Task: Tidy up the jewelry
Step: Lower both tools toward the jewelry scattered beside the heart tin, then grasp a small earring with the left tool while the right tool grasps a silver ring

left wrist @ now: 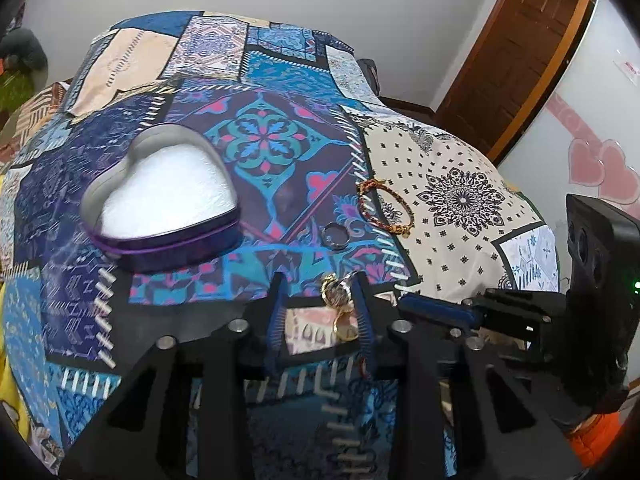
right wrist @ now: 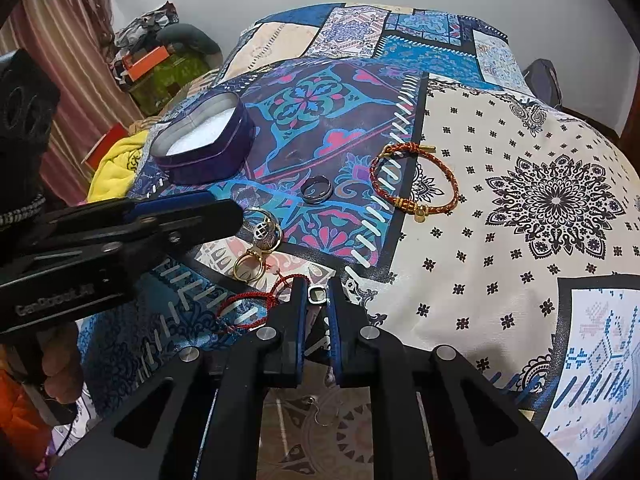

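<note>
Working over a patchwork cloth [right wrist: 500,152] near a wooden door [left wrist: 516,52], we are pinching a dark ring [right wrist: 317,294] in the right gripper [right wrist: 318,300]; the left gripper [left wrist: 320,284] is spread around gold rings [left wrist: 340,304].

The heart-shaped tin [right wrist: 204,142] is sitting on the patchwork cloth [right wrist: 520,264]. Right of the tin, a band ring [right wrist: 317,190] is lying, with the braided bracelet [right wrist: 414,182] lying farther right. Nearer than the tin, two ornate rings [right wrist: 256,248] are lying together.

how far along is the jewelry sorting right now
Nothing is stored yet: the heart tin shows only white padding. The right gripper is closing on a small square piece. Gold rings, dark ring, braided bracelet and red cord remain on the cloth.
</note>
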The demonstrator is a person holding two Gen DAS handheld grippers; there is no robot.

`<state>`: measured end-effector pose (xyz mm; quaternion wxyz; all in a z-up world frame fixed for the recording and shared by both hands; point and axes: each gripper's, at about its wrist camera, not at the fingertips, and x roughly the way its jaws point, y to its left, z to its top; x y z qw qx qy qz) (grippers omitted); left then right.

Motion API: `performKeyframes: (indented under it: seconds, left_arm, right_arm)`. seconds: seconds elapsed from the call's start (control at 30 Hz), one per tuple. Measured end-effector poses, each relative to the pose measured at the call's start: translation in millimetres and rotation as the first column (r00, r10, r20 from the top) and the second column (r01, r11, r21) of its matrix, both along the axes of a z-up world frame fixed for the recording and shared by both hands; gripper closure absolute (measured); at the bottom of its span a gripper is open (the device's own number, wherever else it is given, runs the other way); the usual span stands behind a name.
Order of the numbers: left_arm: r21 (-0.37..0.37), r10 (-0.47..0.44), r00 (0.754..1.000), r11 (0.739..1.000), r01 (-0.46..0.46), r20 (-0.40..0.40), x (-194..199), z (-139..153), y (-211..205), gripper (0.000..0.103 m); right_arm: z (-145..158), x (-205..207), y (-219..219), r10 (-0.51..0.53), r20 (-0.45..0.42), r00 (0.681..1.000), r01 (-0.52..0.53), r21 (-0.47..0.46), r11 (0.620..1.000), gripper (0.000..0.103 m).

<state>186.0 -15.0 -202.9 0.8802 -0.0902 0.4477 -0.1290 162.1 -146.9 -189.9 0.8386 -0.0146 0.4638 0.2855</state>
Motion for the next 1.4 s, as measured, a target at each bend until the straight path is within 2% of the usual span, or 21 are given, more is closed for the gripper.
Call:
performKeyframes:
  seconds: [0.13,0.27,0.5,0.8,1.1,1.4]
  left_arm:
    - [0.005,-0.018,1.0,1.0,0.018,-0.004,7,-5,-7,0.083]
    - [0.003,-0.031,0.999,1.0,0.031,-0.013,11,-10,-13,0.101]
    - [0.01,-0.026,0.999,1.0,0.026,0.034,6,2,-15,0.101]
    - [-0.015,0.008,0.992,1.0,-0.007,0.129,-6,44,-2,0.101]
    - [-0.009,0.077,0.973,0.997,-0.077,0.218,-19,77,27,0.101]
    - [0.006,0.151,0.95,0.987,-0.159,0.272,-24,89,60,0.101]
  right_arm:
    - [1,2,-3,-0.011,-0.001,1.0,0.011,0.014,1.0,0.094]
    - [2,3,-7,-0.028,-0.001,1.0,0.028,0.025,0.999,0.094]
    - [12,3,-14,-0.055,0.021,0.998,0.054,0.035,0.998,0.094]
    - [41,1,-15,-0.065,0.096,0.993,0.06,0.05,0.997,0.094]
    - [76,9,3,-0.06,0.186,0.981,0.042,0.1,0.994,0.094]
    - [96,19,35,-0.024,0.245,0.969,-0.008,0.131,0.991,0.094]
